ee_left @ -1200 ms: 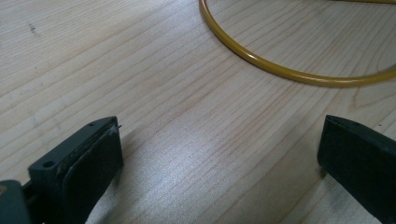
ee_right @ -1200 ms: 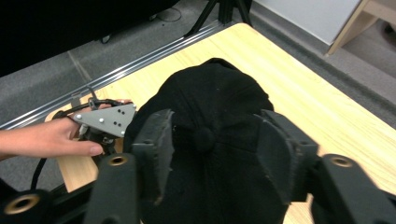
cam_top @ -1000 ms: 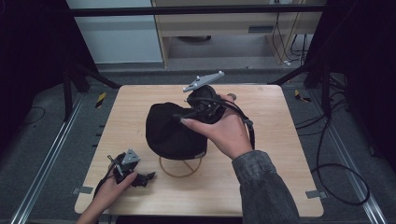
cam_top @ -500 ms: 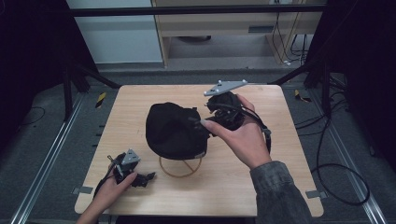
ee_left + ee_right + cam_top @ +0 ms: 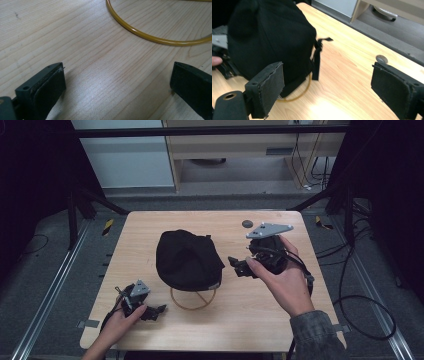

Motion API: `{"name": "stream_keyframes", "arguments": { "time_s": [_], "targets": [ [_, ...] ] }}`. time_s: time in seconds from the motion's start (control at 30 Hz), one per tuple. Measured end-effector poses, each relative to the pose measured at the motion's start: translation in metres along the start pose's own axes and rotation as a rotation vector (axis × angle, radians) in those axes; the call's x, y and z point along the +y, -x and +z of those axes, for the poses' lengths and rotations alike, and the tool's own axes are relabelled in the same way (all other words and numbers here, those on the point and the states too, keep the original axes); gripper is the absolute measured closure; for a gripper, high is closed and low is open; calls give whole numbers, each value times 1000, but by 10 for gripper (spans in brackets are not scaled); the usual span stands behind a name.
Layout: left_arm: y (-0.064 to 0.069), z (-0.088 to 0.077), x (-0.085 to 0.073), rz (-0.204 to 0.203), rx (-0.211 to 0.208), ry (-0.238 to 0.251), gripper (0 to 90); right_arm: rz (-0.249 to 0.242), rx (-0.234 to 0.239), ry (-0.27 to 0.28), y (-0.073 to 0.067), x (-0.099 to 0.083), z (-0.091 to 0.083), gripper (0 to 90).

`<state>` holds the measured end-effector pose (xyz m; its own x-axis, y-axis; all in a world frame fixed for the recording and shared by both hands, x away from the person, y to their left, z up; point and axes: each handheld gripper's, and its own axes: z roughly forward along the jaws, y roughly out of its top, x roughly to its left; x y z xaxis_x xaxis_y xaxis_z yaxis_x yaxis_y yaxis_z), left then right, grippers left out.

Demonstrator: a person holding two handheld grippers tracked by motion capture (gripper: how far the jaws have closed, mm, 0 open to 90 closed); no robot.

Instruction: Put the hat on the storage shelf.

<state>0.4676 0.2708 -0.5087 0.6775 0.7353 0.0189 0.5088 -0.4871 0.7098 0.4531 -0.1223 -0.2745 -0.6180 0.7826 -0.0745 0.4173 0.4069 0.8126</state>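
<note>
The right gripper (image 5: 239, 266) is held in the person's right hand (image 5: 282, 280) above the right half of the wooden table (image 5: 280, 320), its jaws spread wide with nothing between them. Its grey plate sits on top, tilted. In the right gripper view the two padded jaws frame bare tabletop, and just beyond the left jaw stands a black cap (image 5: 269, 37). That view shows a black strap (image 5: 317, 58) hanging loose from the cap's back, and a yellow ring (image 5: 298, 93) curving out from under the cap's edge; a small dark disc (image 5: 381, 59) lies farther off on the wood.

From the high view the cap (image 5: 187, 260) sits near the table's middle, resting over the ring (image 5: 192, 301), whose front arc pokes out toward the person. The disc (image 5: 247, 223) lies beyond the right gripper, near the far edge.

The left gripper (image 5: 159, 310) rests low at the near left corner, held in the left hand (image 5: 117, 322), apart from the cap. The left gripper view shows its jaws spread wide over bare wood grain, gripping nothing, with a stretch of the ring (image 5: 150, 37) arcing across the top, clear of both jaws. The cap itself is out of that view.
</note>
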Motion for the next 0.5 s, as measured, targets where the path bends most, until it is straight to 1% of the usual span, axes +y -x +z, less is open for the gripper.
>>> {"name": "stream_keyframes", "arguments": {
  "time_s": [0.17,0.27,0.37,0.5],
  "targets": [
    [0,0,0,0,0,0,0,-1,-11,-14,6,-17,-4,120],
    [0,0,0,0,0,0,0,-5,-28,-19,9,-28,-5,123],
    [0,0,0,0,0,1,0,-2,-35,-23,11,-38,-4,126],
    [0,0,0,-3,0,1,0,6,-48,-40,14,-57,2,127]
  ]
}}
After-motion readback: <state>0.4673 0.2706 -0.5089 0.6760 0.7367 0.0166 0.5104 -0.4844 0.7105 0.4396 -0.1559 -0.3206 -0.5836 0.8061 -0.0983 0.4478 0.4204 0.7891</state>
